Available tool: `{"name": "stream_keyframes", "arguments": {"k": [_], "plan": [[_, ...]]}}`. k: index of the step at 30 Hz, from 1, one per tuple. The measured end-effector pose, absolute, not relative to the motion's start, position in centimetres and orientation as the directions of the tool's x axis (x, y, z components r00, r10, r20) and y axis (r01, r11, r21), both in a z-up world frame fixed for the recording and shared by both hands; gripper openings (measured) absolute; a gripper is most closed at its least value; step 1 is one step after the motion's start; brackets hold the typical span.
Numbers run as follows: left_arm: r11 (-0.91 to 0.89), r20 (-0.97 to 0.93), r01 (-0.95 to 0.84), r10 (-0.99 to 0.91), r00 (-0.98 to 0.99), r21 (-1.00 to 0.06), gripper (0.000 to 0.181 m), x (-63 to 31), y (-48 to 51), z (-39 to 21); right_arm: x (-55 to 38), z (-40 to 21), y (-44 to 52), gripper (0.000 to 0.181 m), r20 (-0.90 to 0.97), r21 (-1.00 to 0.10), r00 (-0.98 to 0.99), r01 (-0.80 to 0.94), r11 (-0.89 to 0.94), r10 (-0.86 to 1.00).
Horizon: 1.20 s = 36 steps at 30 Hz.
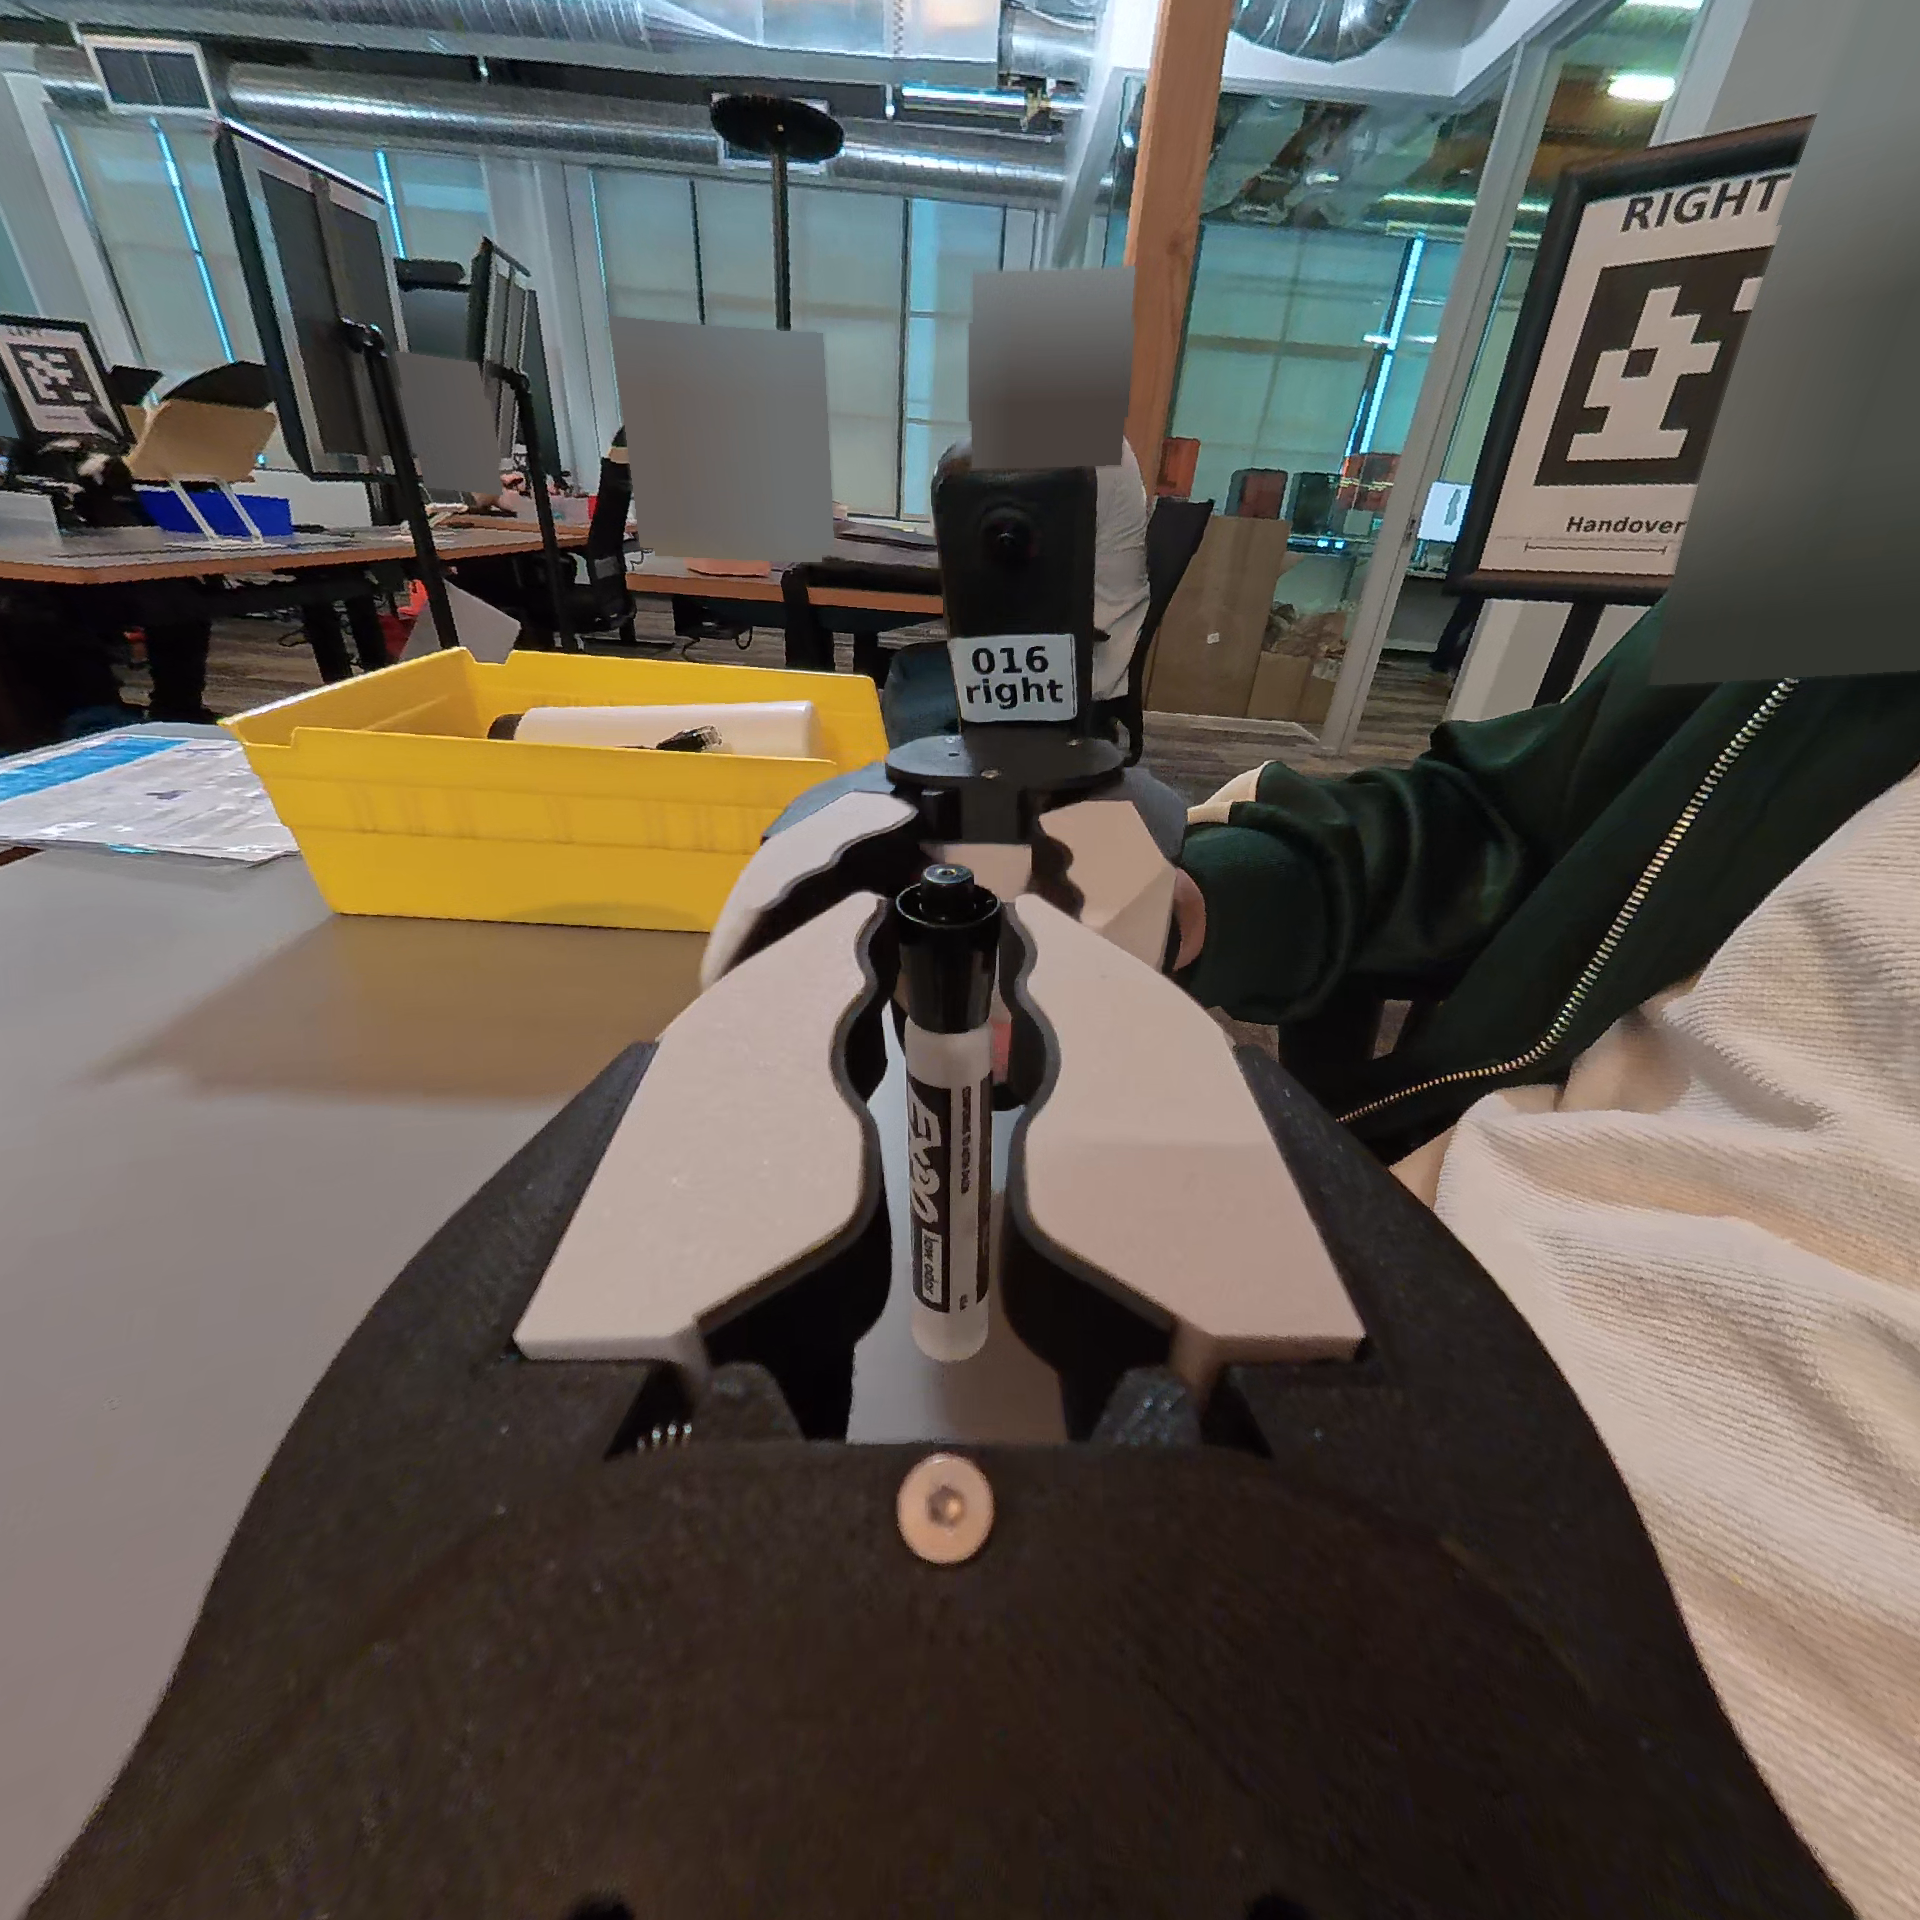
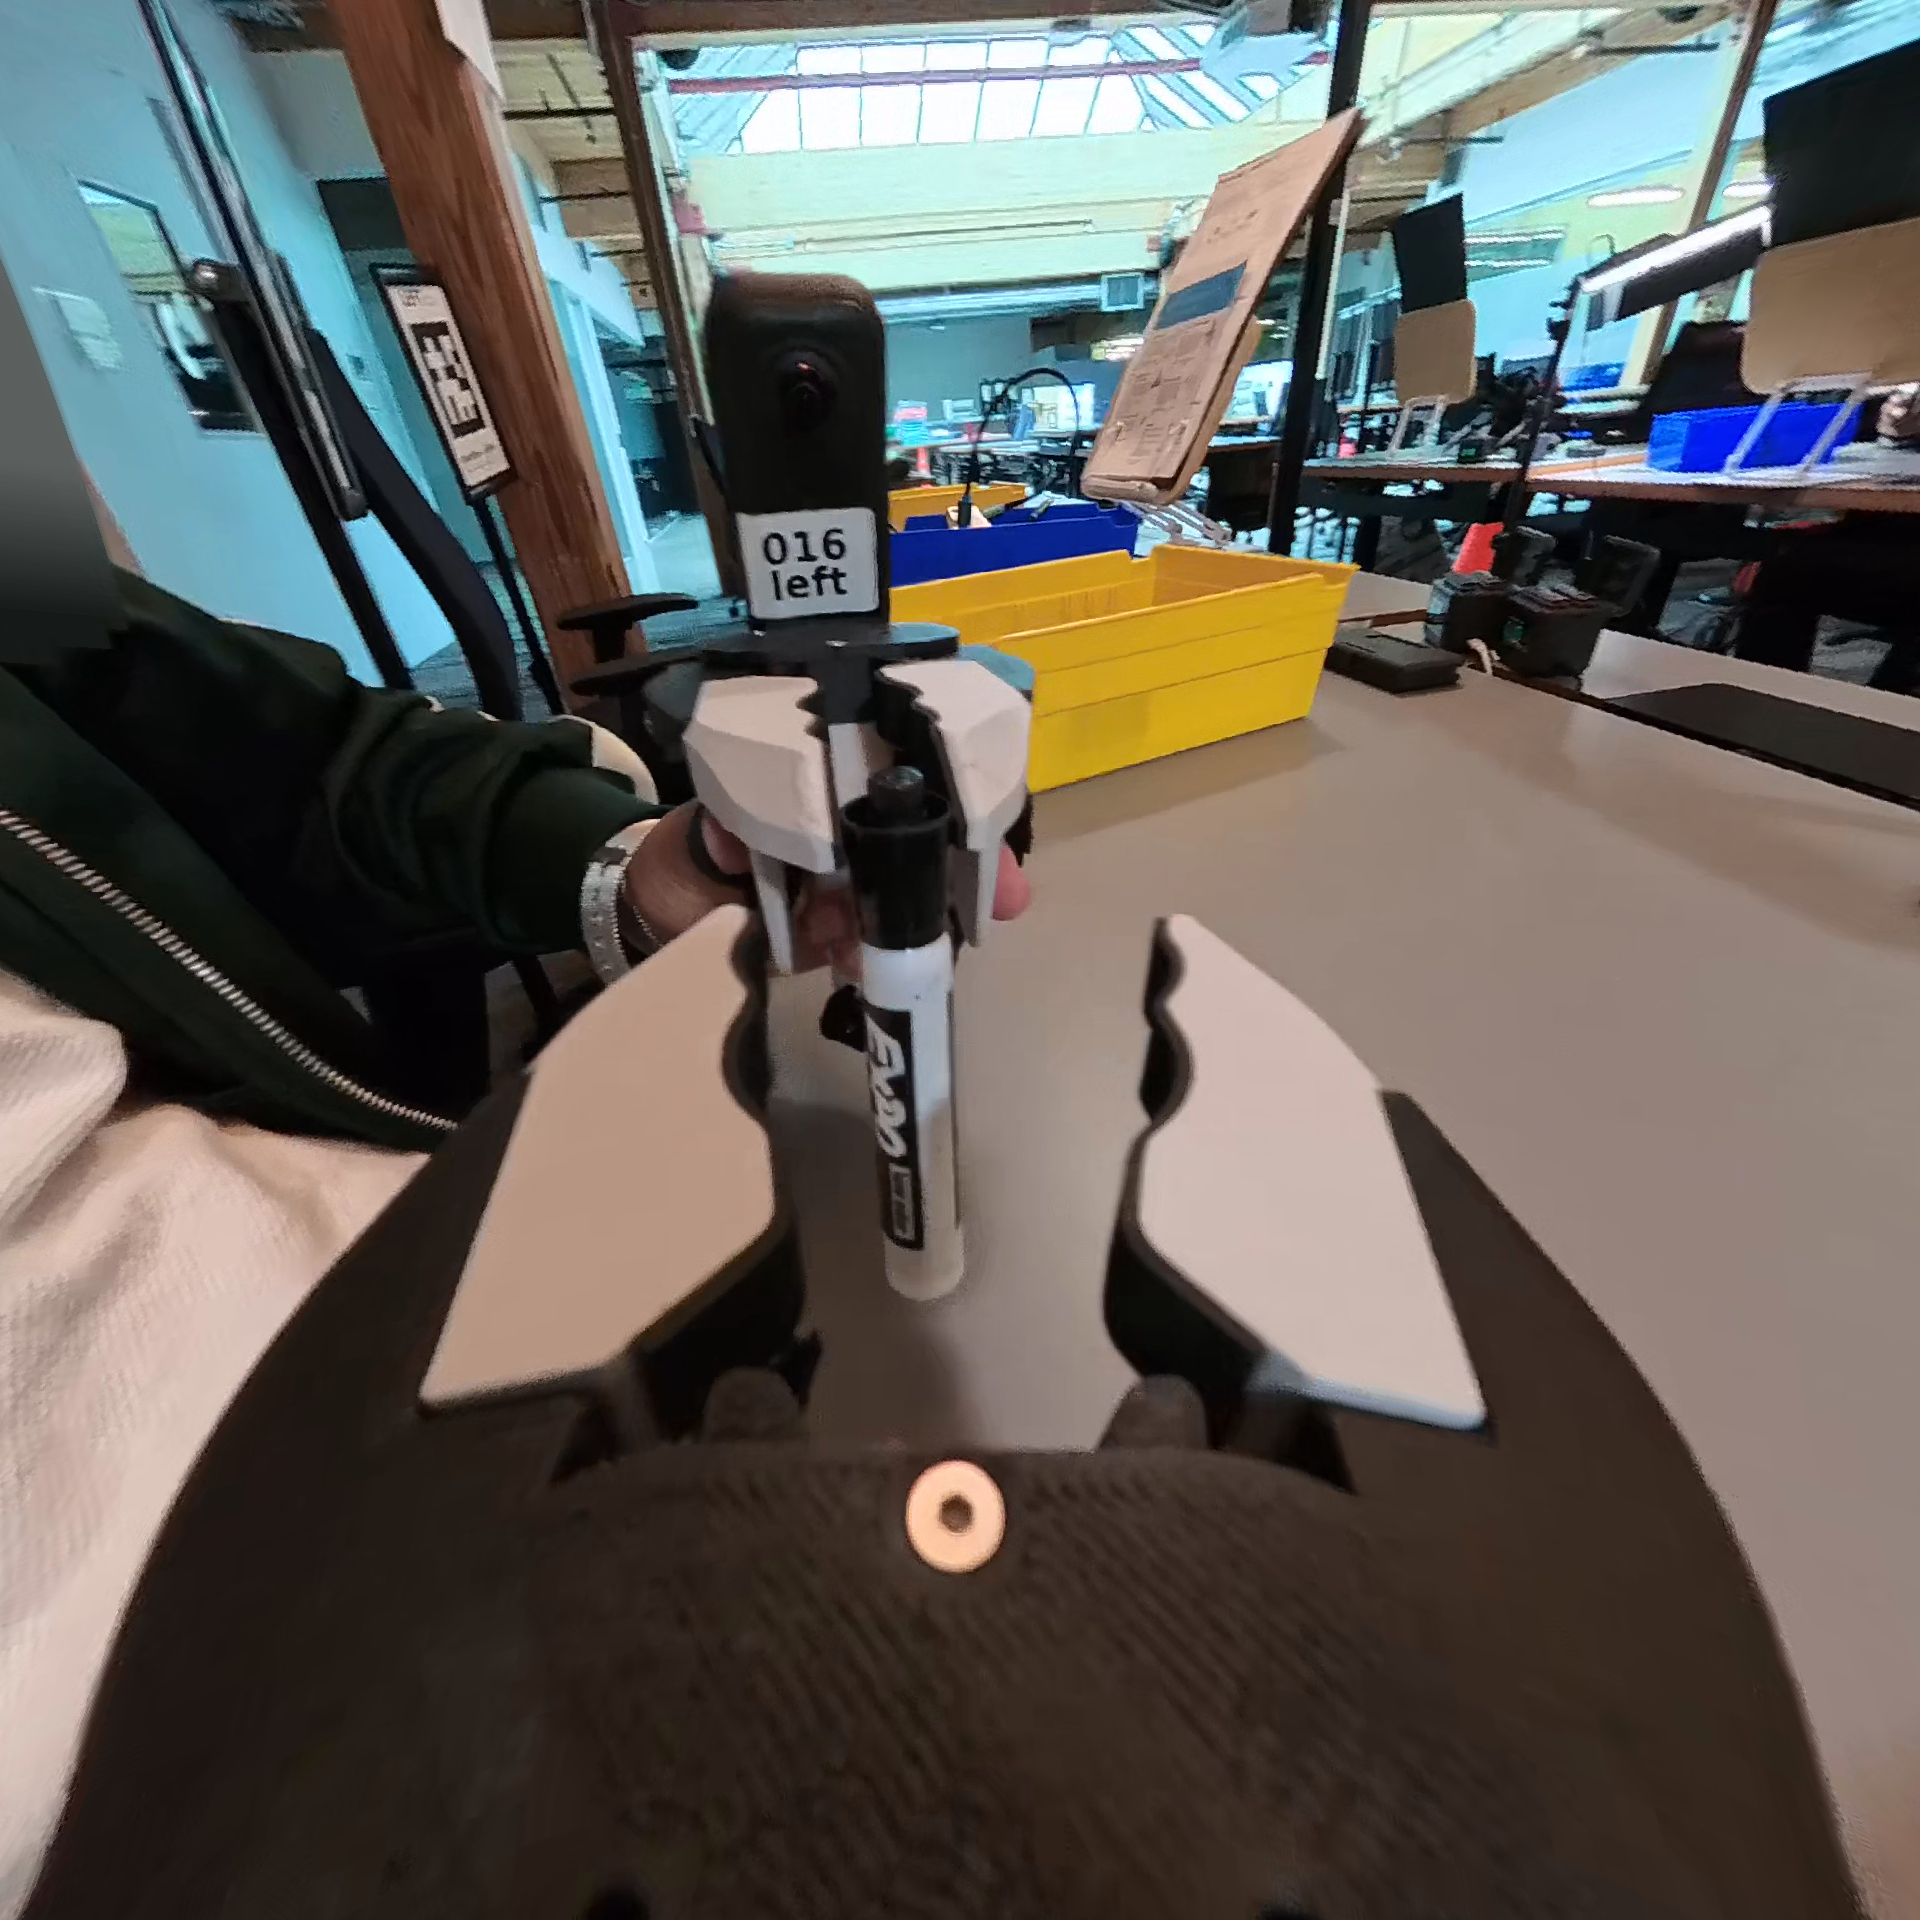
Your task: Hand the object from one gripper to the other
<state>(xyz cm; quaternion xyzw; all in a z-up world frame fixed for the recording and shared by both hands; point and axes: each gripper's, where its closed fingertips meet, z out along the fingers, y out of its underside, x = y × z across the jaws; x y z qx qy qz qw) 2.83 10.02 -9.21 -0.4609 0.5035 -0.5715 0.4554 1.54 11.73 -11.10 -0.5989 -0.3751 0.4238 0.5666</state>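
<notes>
Roughly halfway: the left tongs (image 1: 948, 935) pinch the marker (image 1: 943, 1122) by its black cap, upright above the counter (image 1: 260, 1091). The right tongs (image 2: 951, 997) stand spread around its white barrel without touching. Closing right, then releasing left, remains.

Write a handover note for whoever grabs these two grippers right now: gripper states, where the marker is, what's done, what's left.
Left gripper: shut on the white whiteboard marker with black cap, gripping at the cap end, held above the grey table.
Right gripper: open, fingers on either side of the marker's white barrel, not touching it.
Done: marker picked up and presented between the right fingers.
Left: close the right gripper on the barrel, open the left, draw apart.
Yellow plastic bin sits behind on the table.
</notes>
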Motion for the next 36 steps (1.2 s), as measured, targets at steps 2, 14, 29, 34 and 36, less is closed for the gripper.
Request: {"name": "stream_keyframes", "arguments": {"k": [2, 14, 29, 34, 36], "plan": [[-0.079, 0.068, 0.060, -0.985, -0.157, -0.995, 0.019, 2.8, 10.1, -9.1, 1.5, -11.8, 12.2, 0.085, -0.096, -0.995, 0.380, -0.015, -0.098, 0.920], [-0.083, 0.070, 0.079, -0.986, -0.151, -0.993, 0.018, 2.5, 10.3, -8.7, 0.5, -14.1, 11.2, 0.046, -0.087, -0.984, 0.313, 0.123, -0.132, 0.946], [-0.102, 0.084, 0.098, -0.982, -0.169, -0.990, 0.022, 2.5, 10.2, -8.5, 0.6, -13.7, 10.7, 0.018, -0.040, -0.987, 0.297, 0.137, -0.084, 0.954], [-0.134, 0.114, 0.117, -0.980, -0.163, -0.984, 0.040, 2.5, 10.6, -8.4, 0.8, -13.2, 10.8, 0.018, -0.035, -0.991, 0.303, 0.113, -0.073, 0.952], [-0.139, 0.118, 0.115, -0.979, -0.169, -0.984, 0.046, 2.6, 10.6, -8.5, 0.9, -13.0, 10.9, 0.018, -0.038, -0.992, 0.311, 0.105, -0.073, 0.950]]}}
